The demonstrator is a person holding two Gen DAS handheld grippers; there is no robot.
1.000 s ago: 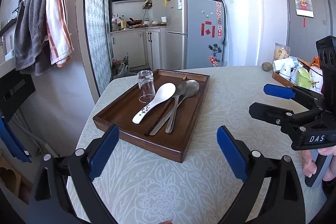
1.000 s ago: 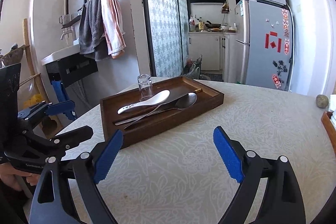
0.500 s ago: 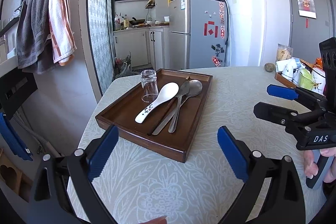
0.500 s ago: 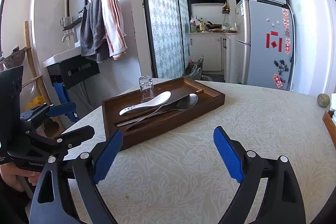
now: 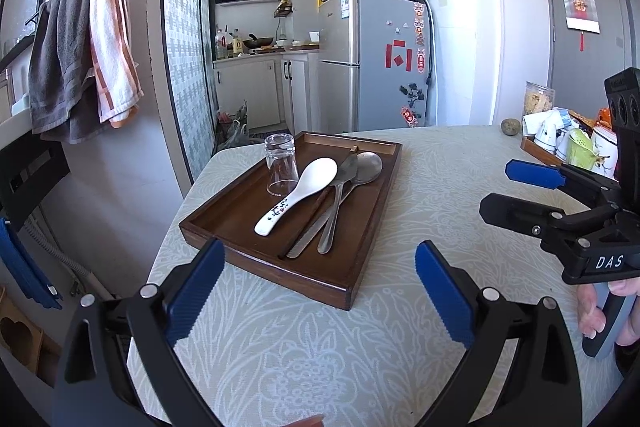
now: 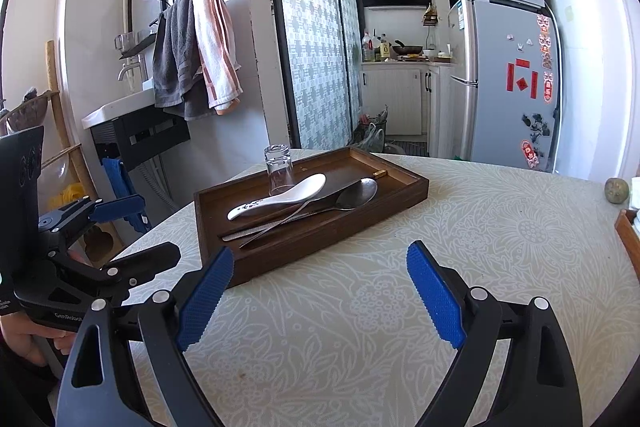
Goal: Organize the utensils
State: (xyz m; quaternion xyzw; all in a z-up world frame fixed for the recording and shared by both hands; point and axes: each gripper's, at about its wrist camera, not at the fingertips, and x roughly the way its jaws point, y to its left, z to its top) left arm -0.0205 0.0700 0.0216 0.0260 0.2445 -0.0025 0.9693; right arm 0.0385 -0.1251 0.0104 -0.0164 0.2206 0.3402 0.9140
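A dark wooden tray point(image 5: 224, 223) point(image 6: 404, 189) lies on the patterned tablecloth. In it lie a white ceramic spoon point(image 5: 300, 193) point(image 6: 276, 203), a metal spoon point(image 5: 360, 171) point(image 6: 356, 193), a serrated knife point(image 5: 320, 223) point(image 6: 240, 235) and a dark chopstick point(image 5: 308, 223). An upturned clear glass point(image 5: 281, 169) point(image 6: 279, 169) stands at the tray's far left. My left gripper point(image 5: 316, 291) point(image 6: 120, 231) is open and empty, short of the tray's near edge. My right gripper point(image 6: 320, 299) point(image 5: 516, 191) is open and empty, right of the tray.
A second tray point(image 5: 536, 149) with cups and a jar stands at the table's far right. A small round stone-like object point(image 5: 511, 126) point(image 6: 616, 190) lies near it. The table edge drops off left of the tray point(image 5: 168, 239). Towels, fridge and kitchen are beyond.
Both grippers have drifted slightly; the view of the tray has shifted a little right in the left wrist view. Nothing in the tray has moved. Both stay open.
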